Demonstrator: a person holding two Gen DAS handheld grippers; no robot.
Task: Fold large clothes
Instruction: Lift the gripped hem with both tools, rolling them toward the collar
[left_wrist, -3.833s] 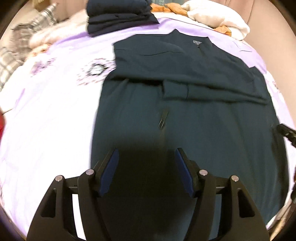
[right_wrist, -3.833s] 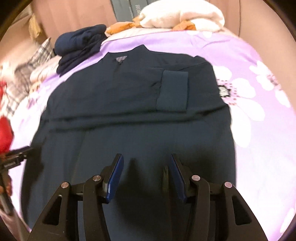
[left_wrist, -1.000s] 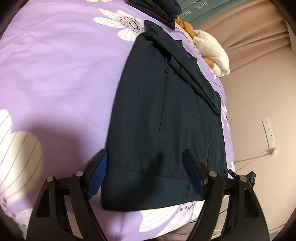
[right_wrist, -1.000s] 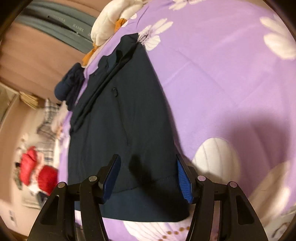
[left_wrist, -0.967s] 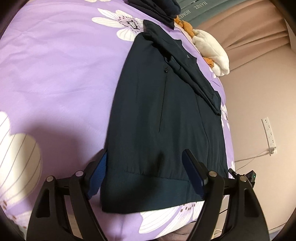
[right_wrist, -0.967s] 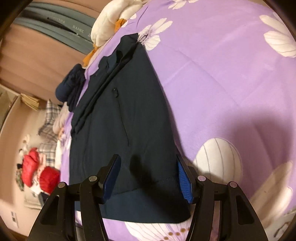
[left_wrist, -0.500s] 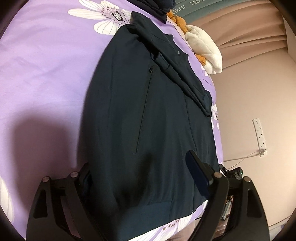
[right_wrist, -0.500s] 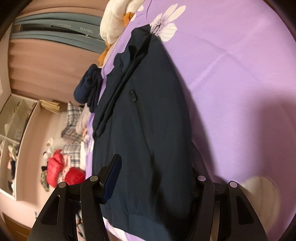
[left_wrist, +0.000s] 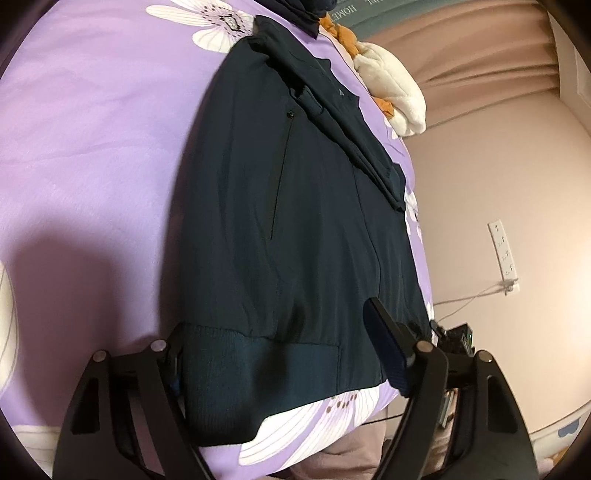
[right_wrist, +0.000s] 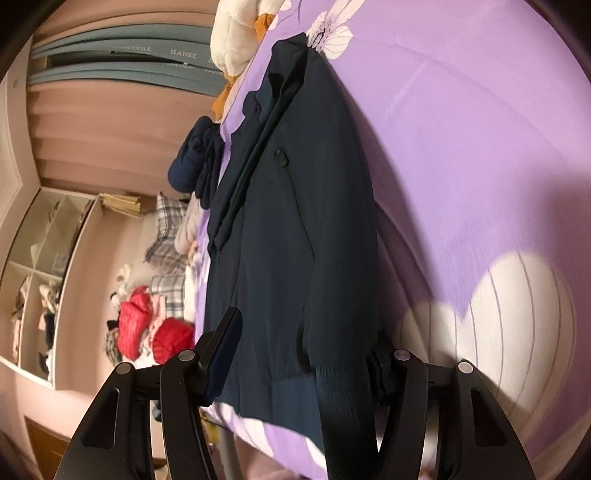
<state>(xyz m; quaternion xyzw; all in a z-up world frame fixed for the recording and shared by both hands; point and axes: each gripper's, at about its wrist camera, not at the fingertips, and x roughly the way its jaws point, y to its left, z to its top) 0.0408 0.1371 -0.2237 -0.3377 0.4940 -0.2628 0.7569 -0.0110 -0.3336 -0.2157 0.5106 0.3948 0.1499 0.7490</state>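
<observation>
A dark navy jacket (left_wrist: 295, 206) lies flat on the purple flowered bedspread (left_wrist: 92, 122), sleeves folded across its chest. My left gripper (left_wrist: 280, 354) is open with its jaws astride the ribbed hem's left corner (left_wrist: 229, 369); one finger is under the cloth. In the right wrist view the same jacket (right_wrist: 295, 229) runs away from me. My right gripper (right_wrist: 306, 362) is open around the hem's right corner (right_wrist: 340, 398), with one finger hidden behind the fabric.
A stack of folded dark clothes (right_wrist: 192, 162) and a white quilted bundle (left_wrist: 391, 96) lie beyond the collar. Red and plaid items (right_wrist: 147, 325) lie past the bed's left side. A wall socket with cable (left_wrist: 502, 254) is on the right wall.
Both grippers have moved forward onto the hem corners. The hem now sits between the jaws of each, where before it lay just ahead of them.
</observation>
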